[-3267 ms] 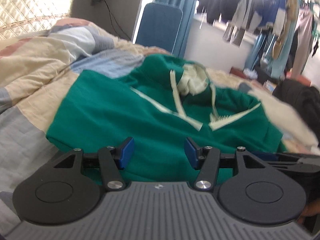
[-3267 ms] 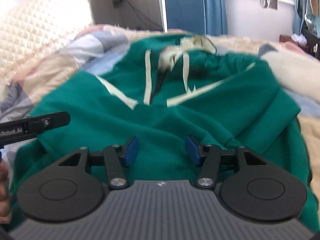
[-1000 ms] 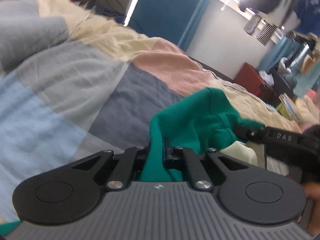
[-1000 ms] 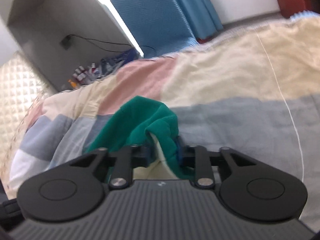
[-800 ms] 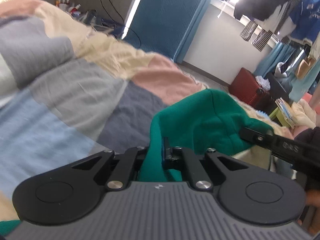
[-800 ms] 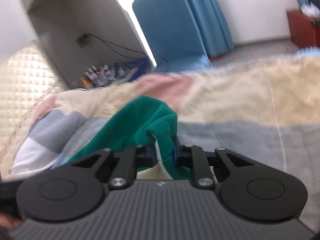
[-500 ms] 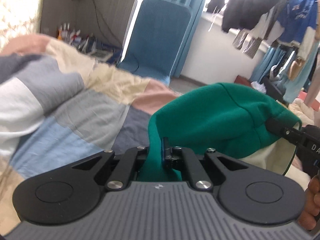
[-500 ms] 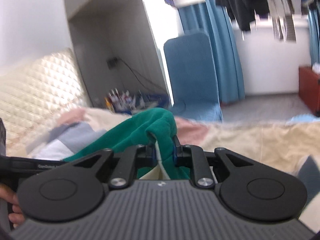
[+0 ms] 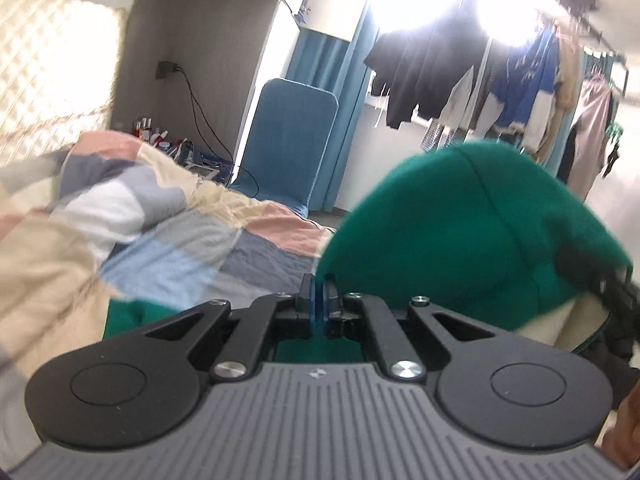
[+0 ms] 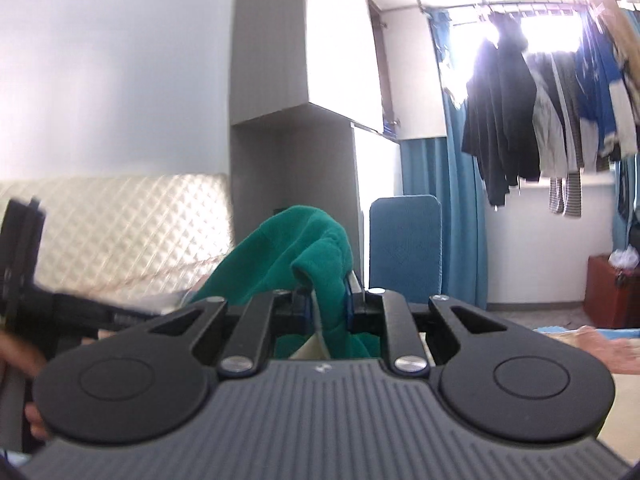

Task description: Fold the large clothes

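Above the bed (image 9: pixel 168 236), with its patchwork quilt of cream, pink, grey and pale blue squares, we see the green garment (image 9: pixel 460 232) hanging in the air, bunched into a thick rounded hump of soft fleecy cloth. In the left wrist view it swells up to the right of the fingers, a seam running down its dome, and a cream lining or inner layer (image 9: pixel 556 320) shows under its lower right edge; another patch of the same green lies low at the left, below the quilt's edge. In the right wrist view the garment (image 10: pixel 288 256) rises as a folded peak over the fingers, with the quilted cream headboard (image 10: pixel 132 224) behind it. We find the right gripper (image 10: pixel 326 304) clenched on a doubled fold of green cloth, which fills the narrow gap between its blue pads, a sliver of cream showing just below. The left gripper (image 9: pixel 319 302) has its blue pads pressed together; the green cloth passes close behind and below them, yet we cannot make out any fabric between them. A blue chair (image 9: pixel 288 148) stands beyond the bed, and dark and blue clothes (image 10: pixel 532 112) hang on a rail before the bright window.
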{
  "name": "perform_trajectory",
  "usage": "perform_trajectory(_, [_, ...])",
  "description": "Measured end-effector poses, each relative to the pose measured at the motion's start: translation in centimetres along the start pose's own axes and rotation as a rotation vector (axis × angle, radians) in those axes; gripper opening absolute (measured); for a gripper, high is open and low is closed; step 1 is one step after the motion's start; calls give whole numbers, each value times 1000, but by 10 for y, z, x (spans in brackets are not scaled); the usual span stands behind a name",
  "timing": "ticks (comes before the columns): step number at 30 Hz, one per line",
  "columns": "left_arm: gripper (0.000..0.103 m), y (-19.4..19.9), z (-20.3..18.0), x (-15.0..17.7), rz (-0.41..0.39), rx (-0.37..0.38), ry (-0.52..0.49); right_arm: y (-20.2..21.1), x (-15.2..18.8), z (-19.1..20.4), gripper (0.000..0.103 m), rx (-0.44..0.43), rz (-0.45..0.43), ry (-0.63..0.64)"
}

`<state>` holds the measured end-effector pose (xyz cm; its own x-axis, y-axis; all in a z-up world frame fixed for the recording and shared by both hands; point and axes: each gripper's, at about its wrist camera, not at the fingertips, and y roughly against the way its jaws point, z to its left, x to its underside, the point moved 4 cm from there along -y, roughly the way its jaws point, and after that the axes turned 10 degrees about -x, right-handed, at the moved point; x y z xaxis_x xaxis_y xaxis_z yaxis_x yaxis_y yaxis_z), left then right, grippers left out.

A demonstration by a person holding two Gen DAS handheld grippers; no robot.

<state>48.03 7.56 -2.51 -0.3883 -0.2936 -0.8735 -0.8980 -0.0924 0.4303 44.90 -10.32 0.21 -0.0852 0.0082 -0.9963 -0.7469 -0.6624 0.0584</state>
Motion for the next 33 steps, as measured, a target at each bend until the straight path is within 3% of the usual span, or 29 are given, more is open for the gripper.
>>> perform_trajectory(5, [2, 48, 16, 72, 64, 12, 69, 62, 45, 47, 18, -40, 101, 35])
perform_trajectory(9, [2, 59, 34, 129, 122, -6, 99, 83, 89, 81, 18, -99, 218, 117])
perform_trajectory(15, [2, 55, 62, 190, 195, -43, 99, 89, 154, 102, 19, -175, 427, 90])
perform_trajectory(19, [2, 44, 73, 210, 232, -34, 98, 83, 185, 114, 20, -200, 548, 82])
perform_trajectory(23, [3, 36, 82, 211, 233, 7, 172, 77, 189, 114, 25, -209, 590, 18])
perform_trajectory(26, [4, 36, 83, 205, 231, 39, 196, 76, 184, 107, 39, -210, 598, -37])
perform_trajectory(28, [14, 39, 83, 202, 240, 40, 188, 80, 182, 105, 58, -230, 600, -85])
perform_trajectory(31, [57, 47, 88, 196, 214, 40, 209, 83, 174, 97, 69, -245, 574, -156])
perform_trajectory(33, [58, 55, 92, 190, 177, 20, 204, 83, 169, 94, 69, -247, 541, -197])
